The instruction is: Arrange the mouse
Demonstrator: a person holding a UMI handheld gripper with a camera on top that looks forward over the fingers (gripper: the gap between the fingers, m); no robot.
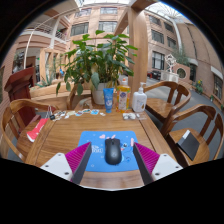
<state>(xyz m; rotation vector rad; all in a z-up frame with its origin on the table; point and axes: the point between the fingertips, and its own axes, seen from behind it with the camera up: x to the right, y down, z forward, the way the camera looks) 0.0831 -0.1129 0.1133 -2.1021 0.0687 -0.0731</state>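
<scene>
A black mouse (113, 151) lies on a blue mouse mat (108, 148) near the front edge of a wooden table (70, 132). My gripper (112, 157) is open. Its two fingers with magenta pads (79, 156) stand at either side of the mouse, with a gap on each side. The mouse rests on the mat between the fingertips.
A potted plant (97, 62), a blue bottle (109, 99), a yellow bottle (124, 96) and a white pump bottle (140, 100) stand at the table's back. A red item (37, 127) lies at the left. Wooden chairs (18, 122) surround the table. A dark notebook (188, 145) lies on the right chair.
</scene>
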